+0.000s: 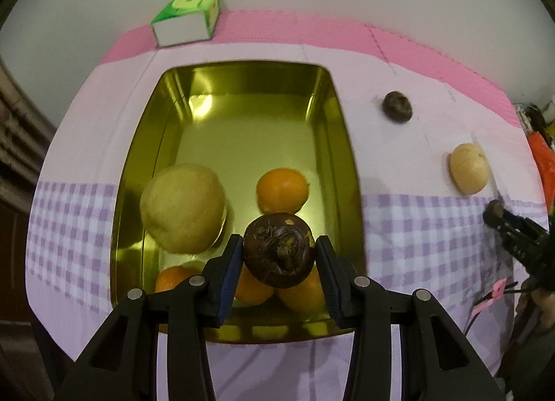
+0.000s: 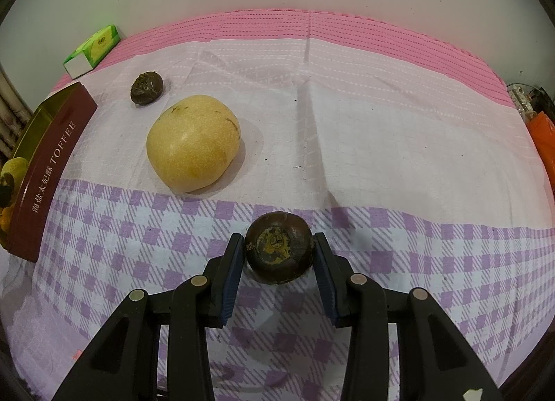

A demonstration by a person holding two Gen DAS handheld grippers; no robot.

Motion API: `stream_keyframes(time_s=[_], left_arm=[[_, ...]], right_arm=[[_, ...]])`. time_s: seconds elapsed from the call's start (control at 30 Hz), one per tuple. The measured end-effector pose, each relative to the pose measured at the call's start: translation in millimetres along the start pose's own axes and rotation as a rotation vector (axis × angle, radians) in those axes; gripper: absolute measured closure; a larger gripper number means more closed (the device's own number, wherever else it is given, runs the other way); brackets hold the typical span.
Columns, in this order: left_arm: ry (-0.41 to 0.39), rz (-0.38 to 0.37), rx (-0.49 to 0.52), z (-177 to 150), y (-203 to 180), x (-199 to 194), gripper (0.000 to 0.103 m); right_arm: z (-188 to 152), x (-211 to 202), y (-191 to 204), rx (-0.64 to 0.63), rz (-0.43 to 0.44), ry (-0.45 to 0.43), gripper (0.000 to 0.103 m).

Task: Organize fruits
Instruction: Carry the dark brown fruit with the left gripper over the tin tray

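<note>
Gold tin (image 1: 239, 102) under left gripper (image 1: 279, 255), jaws clamping chestnut (image 1: 279, 255), poised for drop among oranges (image 1: 281, 191). Right gripper (image 2: 279, 251) clamps second chestnut (image 2: 279, 251) near bench front edge, waiting turn.

"TOFFEE" + Chinese chars on maroon side of tin (image 2: 52, 172)
</note>
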State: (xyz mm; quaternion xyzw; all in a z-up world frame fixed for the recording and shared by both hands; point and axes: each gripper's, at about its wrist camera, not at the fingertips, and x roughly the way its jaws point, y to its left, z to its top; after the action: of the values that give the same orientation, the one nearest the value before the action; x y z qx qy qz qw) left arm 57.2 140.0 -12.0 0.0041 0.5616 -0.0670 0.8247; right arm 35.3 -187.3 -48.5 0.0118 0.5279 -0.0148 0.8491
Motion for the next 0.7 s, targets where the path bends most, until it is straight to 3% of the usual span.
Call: stream_keyframes(time_s=[0.7], left_arm=[[-0.006, 0.041, 0.020, -7.6, 1.2, 8.8, 0.059]], right_arm=[[-0.1, 0.2, 0.4, 0.002, -0.002, 0.000, 0.065]])
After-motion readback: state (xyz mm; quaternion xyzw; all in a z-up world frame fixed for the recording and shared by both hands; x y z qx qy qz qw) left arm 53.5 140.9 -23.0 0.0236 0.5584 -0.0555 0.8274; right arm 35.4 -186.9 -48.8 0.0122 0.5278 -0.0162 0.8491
